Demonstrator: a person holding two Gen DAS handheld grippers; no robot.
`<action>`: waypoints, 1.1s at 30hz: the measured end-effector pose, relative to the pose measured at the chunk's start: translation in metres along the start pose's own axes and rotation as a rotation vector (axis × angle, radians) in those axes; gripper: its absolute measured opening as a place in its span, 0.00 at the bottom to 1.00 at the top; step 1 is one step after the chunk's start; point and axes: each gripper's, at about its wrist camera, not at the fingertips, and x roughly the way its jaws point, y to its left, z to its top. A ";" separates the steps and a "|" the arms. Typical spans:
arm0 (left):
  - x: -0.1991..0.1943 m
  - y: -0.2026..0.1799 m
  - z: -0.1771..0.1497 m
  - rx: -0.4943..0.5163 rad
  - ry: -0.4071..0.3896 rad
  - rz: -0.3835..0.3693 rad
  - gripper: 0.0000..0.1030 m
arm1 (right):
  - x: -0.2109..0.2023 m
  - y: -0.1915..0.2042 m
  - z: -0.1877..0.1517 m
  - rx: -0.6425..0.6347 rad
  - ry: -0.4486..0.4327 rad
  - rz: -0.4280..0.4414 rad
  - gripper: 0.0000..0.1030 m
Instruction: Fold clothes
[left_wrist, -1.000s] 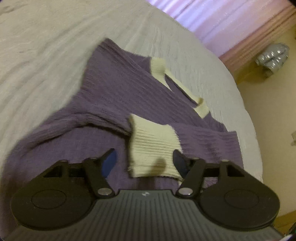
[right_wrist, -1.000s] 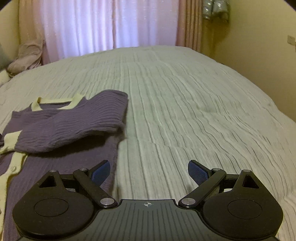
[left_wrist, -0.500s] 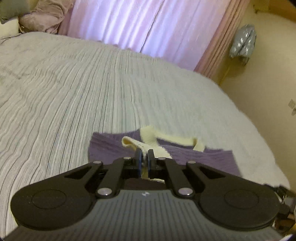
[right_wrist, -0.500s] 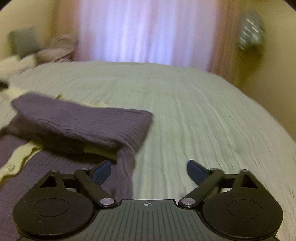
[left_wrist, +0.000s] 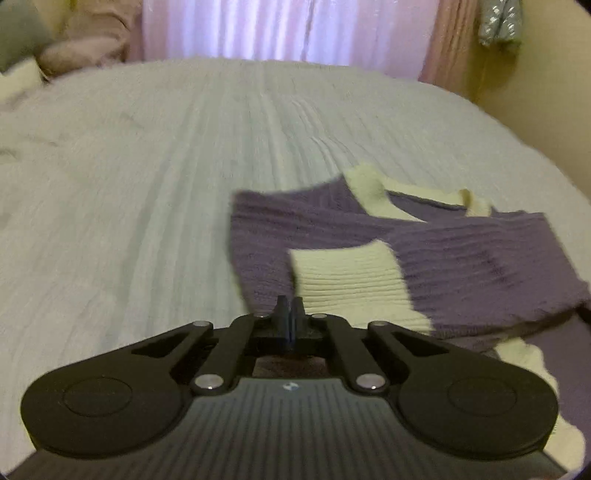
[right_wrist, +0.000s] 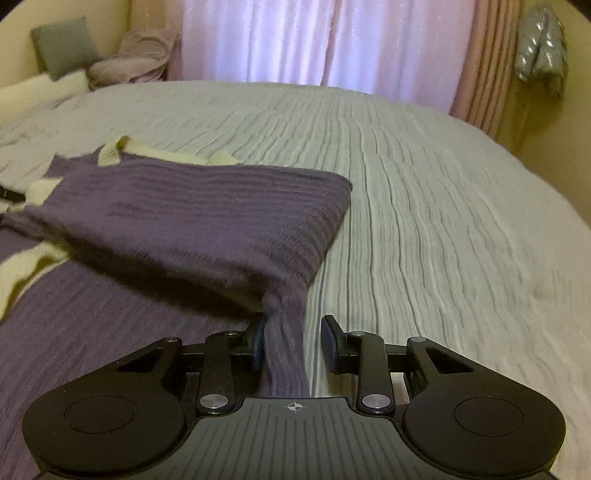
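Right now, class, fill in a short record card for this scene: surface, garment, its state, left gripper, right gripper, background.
surface: bed with a pale ribbed cover
garment: purple cardigan with cream trim
state: sleeves folded across the body, cream cuff on top
left gripper: jaws together near the cuff; what it grips is hidden
right gripper: jaws partly apart around the cardigan's side edge
background: curtains, pillows at far left

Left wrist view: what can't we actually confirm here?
- Left tool: fingers together, but its own body hides whether cardigan fabric is pinched.
- Cream cuff: motion blur smears its near edge.
- Right tool: cardigan edge lies between half-open fingers; contact unclear.
- Cardigan's lower part: cut off by both frames.
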 end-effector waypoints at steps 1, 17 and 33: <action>-0.001 -0.004 0.001 0.009 -0.004 -0.003 0.00 | -0.006 -0.002 0.001 0.017 0.000 0.004 0.31; 0.015 -0.023 -0.009 0.033 0.020 0.011 0.05 | 0.010 0.038 0.019 0.002 -0.024 0.056 0.71; 0.034 -0.023 0.023 -0.002 0.015 0.084 0.07 | 0.066 -0.004 0.069 0.223 -0.007 0.027 0.71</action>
